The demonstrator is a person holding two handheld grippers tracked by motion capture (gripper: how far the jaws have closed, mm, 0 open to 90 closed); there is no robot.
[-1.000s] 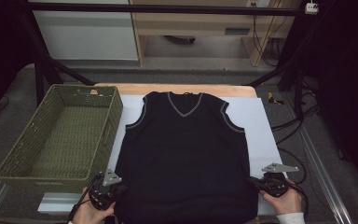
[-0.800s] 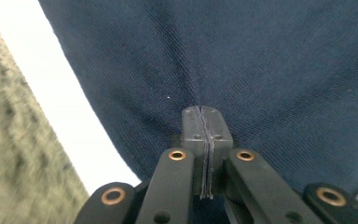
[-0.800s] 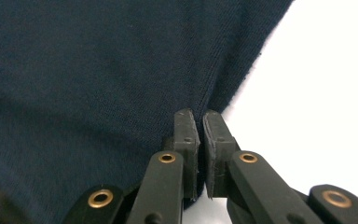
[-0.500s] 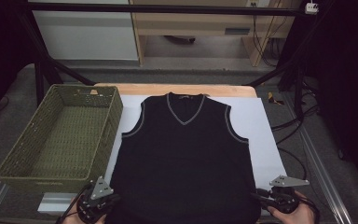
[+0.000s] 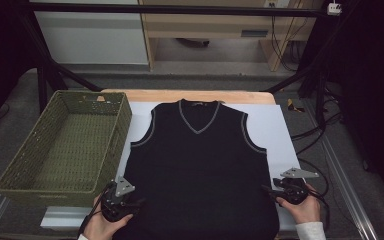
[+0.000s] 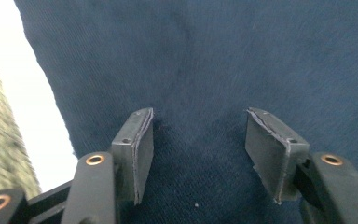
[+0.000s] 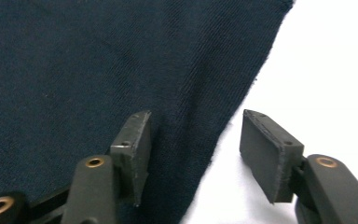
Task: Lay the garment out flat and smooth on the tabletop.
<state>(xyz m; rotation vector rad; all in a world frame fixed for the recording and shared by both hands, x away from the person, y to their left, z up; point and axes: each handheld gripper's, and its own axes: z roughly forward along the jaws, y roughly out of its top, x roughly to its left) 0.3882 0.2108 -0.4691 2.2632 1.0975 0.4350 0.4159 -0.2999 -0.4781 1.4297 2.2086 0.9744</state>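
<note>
A dark sleeveless V-neck vest [image 5: 200, 170] with grey trim lies flat on the white sheet [image 5: 272, 125], collar at the far end. My left gripper [image 5: 137, 202] is at the vest's near left corner. In the left gripper view its jaws have just been opening and now stand apart over the dark fabric [image 6: 214, 60], pinching nothing. My right gripper [image 5: 268, 189] is at the near right side edge. Its jaws have also just been opening, and the vest's edge [image 7: 223, 135] runs flat between them, ungripped.
A green woven basket [image 5: 65, 150], nothing in it, stands left of the vest, close to my left hand. The wooden table edge [image 5: 180, 95] runs along the far side. Cables [image 5: 320, 130] trail over the floor at the right. Metal rails frame the table.
Both grippers were shut at the vest's near corners and now stand open off the fabric. The hands dipped toward the near edge, then came back.
</note>
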